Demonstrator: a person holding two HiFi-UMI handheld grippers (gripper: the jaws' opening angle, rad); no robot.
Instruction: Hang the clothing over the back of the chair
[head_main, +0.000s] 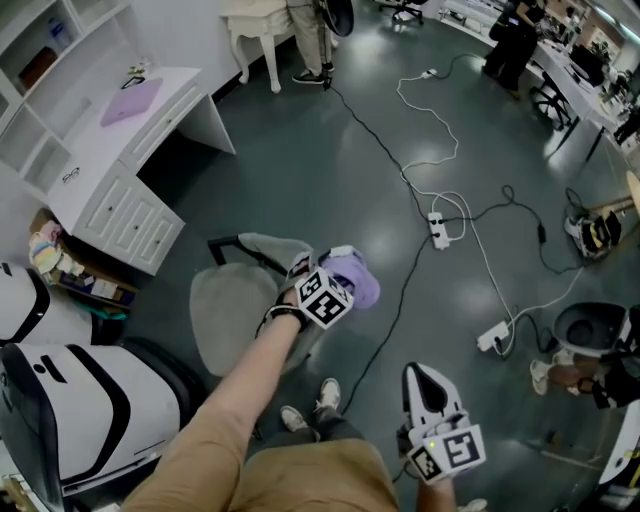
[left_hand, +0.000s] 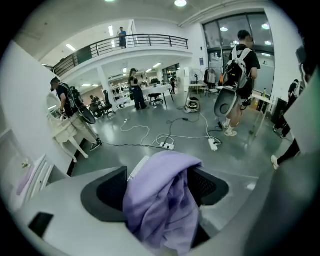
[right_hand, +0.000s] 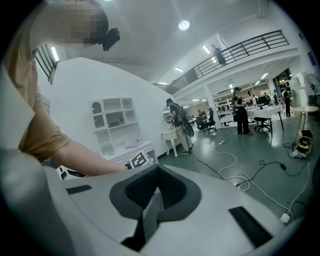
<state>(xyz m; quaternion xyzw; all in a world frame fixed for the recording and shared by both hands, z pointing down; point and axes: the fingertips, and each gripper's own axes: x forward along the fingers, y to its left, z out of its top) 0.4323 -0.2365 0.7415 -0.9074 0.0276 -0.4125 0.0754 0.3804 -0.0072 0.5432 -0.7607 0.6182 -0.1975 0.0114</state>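
A lilac garment (head_main: 357, 277) lies bunched over the top of a grey chair's back (head_main: 262, 245), above the grey seat (head_main: 222, 312). My left gripper (head_main: 322, 262) is right at it, reaching down from the near side. In the left gripper view the jaws of the left gripper (left_hand: 160, 186) stand wide open, and the lilac garment (left_hand: 161, 200) drapes loosely between the two black pads (left_hand: 106, 194). My right gripper (head_main: 421, 374) hangs low at the right, away from the chair, shut and empty. The right gripper (right_hand: 154, 174) shows its pads together.
A white desk with drawers (head_main: 135, 190) stands at the left, and white-and-black seats (head_main: 70, 395) at the near left. Cables and power strips (head_main: 438, 230) trail across the grey floor to the right of the chair. People stand far off at the room's edges.
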